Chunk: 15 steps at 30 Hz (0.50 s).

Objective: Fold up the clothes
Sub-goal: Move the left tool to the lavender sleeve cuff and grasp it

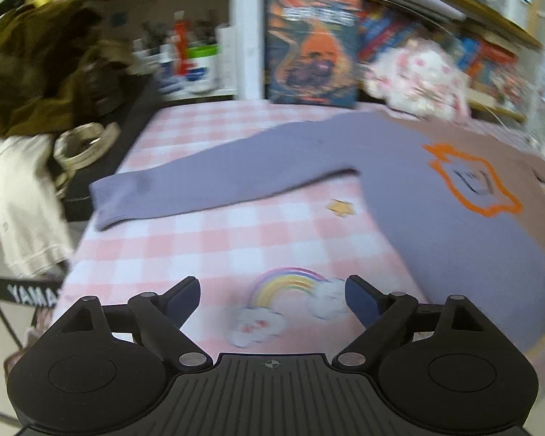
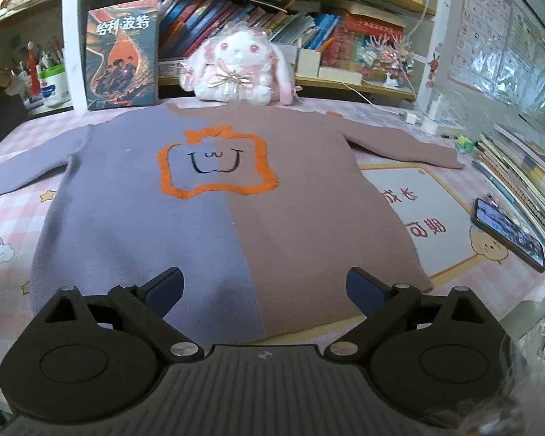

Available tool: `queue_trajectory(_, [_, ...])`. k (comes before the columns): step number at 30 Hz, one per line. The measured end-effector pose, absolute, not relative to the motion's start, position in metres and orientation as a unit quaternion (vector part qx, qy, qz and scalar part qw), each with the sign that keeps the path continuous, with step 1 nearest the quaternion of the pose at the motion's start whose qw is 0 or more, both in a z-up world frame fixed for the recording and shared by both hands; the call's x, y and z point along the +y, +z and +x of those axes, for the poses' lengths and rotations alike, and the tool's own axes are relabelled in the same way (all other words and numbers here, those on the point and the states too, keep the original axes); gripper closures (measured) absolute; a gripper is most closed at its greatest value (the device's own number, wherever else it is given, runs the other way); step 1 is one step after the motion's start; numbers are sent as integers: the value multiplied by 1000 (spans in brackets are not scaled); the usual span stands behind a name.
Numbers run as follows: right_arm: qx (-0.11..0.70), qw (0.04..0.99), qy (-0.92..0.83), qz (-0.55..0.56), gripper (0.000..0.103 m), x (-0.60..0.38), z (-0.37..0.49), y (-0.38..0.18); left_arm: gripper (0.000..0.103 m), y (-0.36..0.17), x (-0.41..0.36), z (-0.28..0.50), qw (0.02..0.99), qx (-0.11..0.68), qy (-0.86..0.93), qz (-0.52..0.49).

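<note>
A sweater (image 2: 232,218), half purple and half brown with an orange-framed face on the chest, lies flat and spread on the pink checked tablecloth (image 2: 14,218). Its brown sleeve (image 2: 403,145) reaches right, its purple sleeve (image 1: 207,185) reaches left. My right gripper (image 2: 265,287) hovers open over the sweater's bottom hem, with nothing between its fingers. My left gripper (image 1: 272,301) is open above bare cloth, over a rainbow print (image 1: 290,287), left of the sweater's body (image 1: 454,225) and short of the purple sleeve. The left wrist view is blurred.
A plush rabbit (image 2: 236,69) and an upright book (image 2: 121,58) stand at the table's back edge before bookshelves. A phone (image 2: 508,232), stacked books (image 2: 523,178) and a white placemat (image 2: 425,210) lie to the right. Piled clothes (image 1: 29,83) sit off the left edge.
</note>
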State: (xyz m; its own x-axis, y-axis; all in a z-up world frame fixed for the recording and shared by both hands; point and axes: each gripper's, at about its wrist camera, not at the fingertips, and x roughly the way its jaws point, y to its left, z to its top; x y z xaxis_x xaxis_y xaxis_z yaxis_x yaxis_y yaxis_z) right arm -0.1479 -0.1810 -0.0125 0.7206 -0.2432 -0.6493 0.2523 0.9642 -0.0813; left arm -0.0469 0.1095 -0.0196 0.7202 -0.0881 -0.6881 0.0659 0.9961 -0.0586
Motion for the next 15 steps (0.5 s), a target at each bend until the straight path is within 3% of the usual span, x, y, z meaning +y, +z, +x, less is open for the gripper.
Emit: queue_trajectory(15, [352, 929, -107, -38, 6, -163, -139, -10, 14, -31, 186, -7, 924, 356, 85, -114])
